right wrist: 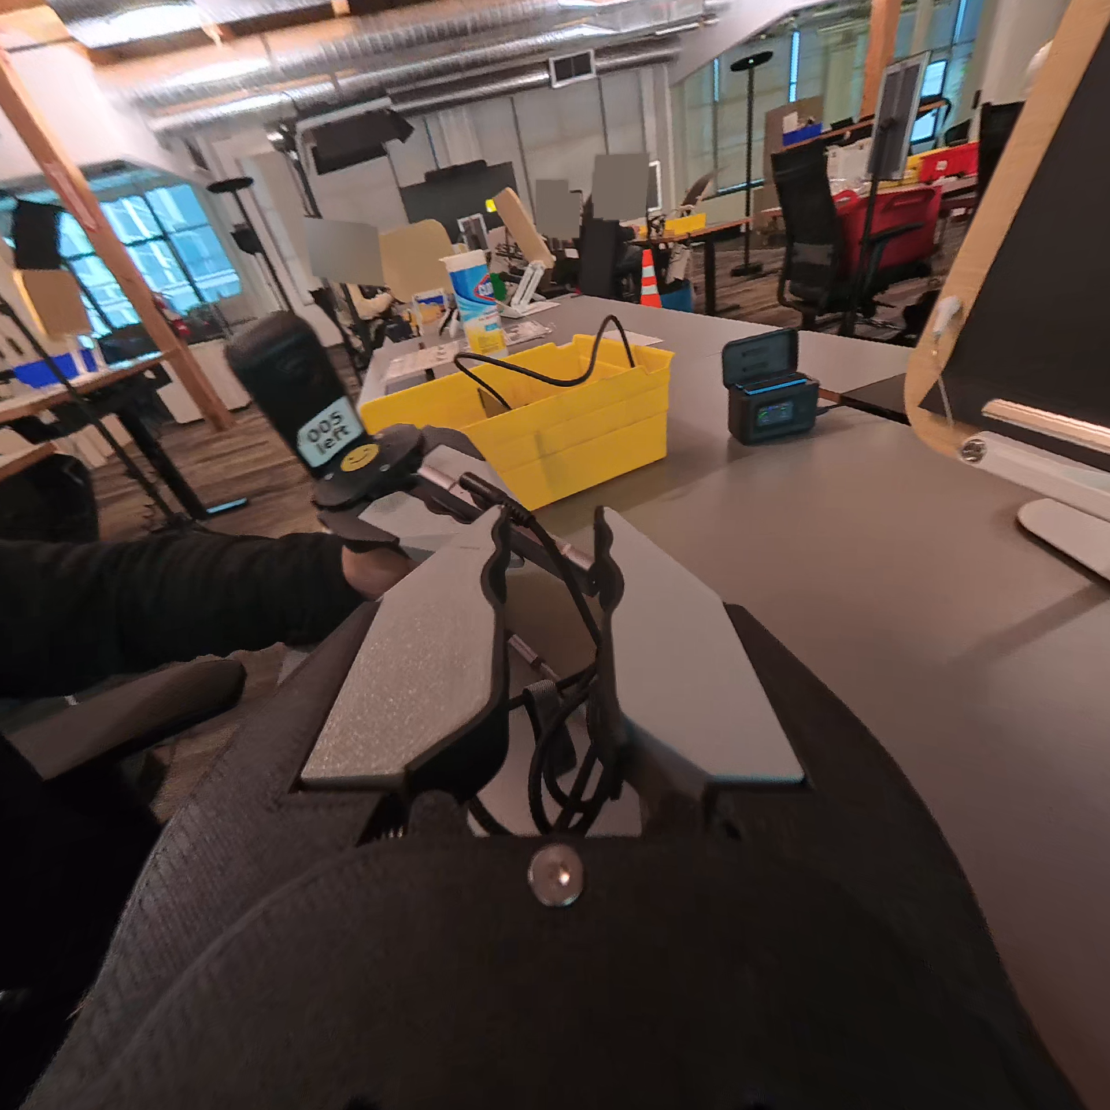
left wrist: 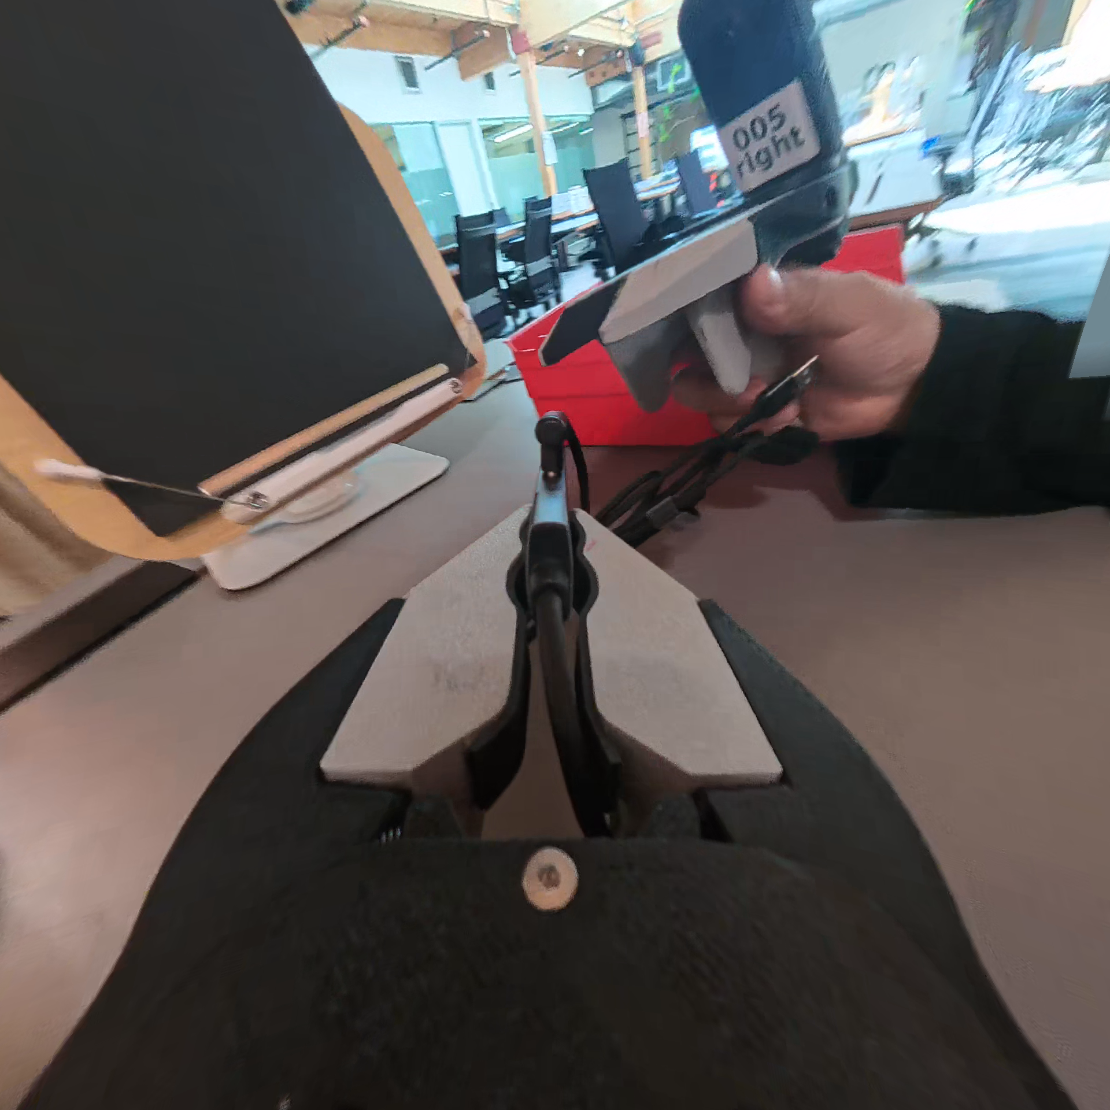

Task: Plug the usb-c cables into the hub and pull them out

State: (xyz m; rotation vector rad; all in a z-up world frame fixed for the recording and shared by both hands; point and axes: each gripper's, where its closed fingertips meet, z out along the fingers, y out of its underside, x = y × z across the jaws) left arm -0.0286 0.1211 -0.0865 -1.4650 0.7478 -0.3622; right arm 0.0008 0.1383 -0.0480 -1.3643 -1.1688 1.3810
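In the left wrist view my left gripper (left wrist: pixel 549 525) is shut on the thin dark hub (left wrist: pixel 548 510), held edge-on above the table. The hub's own cable runs back between the fingers. A black usb-c plug (left wrist: pixel 549 435) sits in the hub's far end, and its cable curves right to a strapped cable bundle (left wrist: pixel 661 504). My right gripper (left wrist: pixel 591 348), held by a hand, hovers above and to the right. In the right wrist view my right gripper (right wrist: pixel 549 531) is open, with the cable (right wrist: pixel 570 588) passing loosely between its fingers. The left gripper (right wrist: pixel 432 477) and plug (right wrist: pixel 480 483) lie just ahead.
A monitor (left wrist: pixel 210 240) on a white base (left wrist: pixel 336 510) stands to the left, with a red bin (left wrist: pixel 600 384) behind. In the right wrist view a yellow bin (right wrist: pixel 540 420), a black case (right wrist: pixel 772 390) and the monitor (right wrist: pixel 1021 300) stand on the grey table (right wrist: pixel 841 570). There is about 6 cm between the tips of the two grippers. Both grippers' tips are roughly 25 cm from the monitor (right wrist: pixel 1021 300).
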